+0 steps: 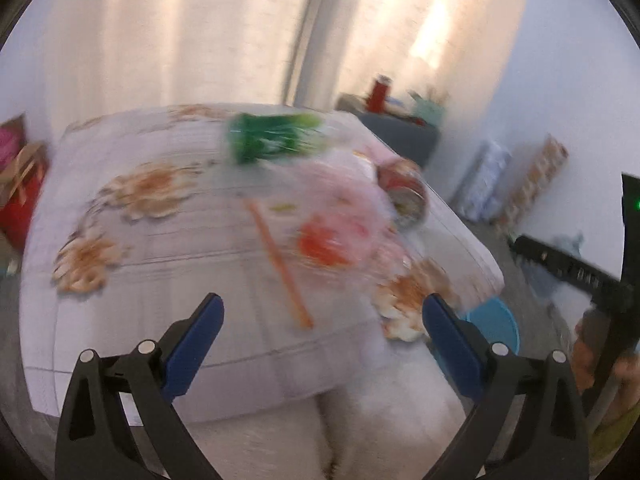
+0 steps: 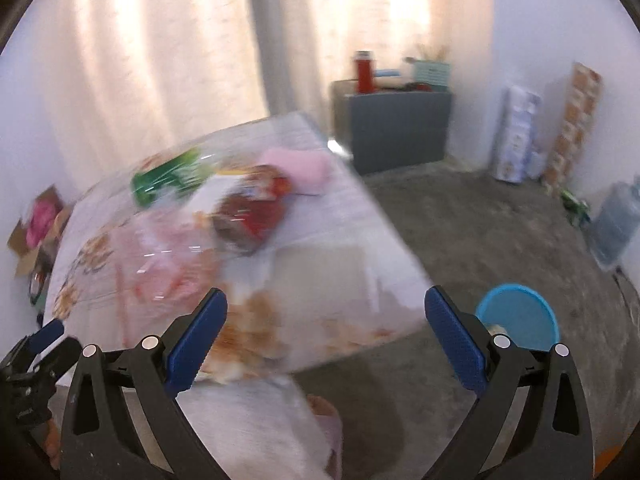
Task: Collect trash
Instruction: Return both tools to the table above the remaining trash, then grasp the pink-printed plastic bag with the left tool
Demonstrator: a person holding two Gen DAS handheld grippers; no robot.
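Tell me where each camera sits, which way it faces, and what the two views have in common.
Left wrist: sits on the left gripper, looking down over its open fingers at the floral-clothed table with the green bottle; the right gripper and a hand show at right.
Right wrist: sits on the right gripper, fingers open, facing the table corner and the floor; the left gripper shows lower left.
Shared: table, green bottle, red snack wrapper, blue bin, grey cabinet, curtains.
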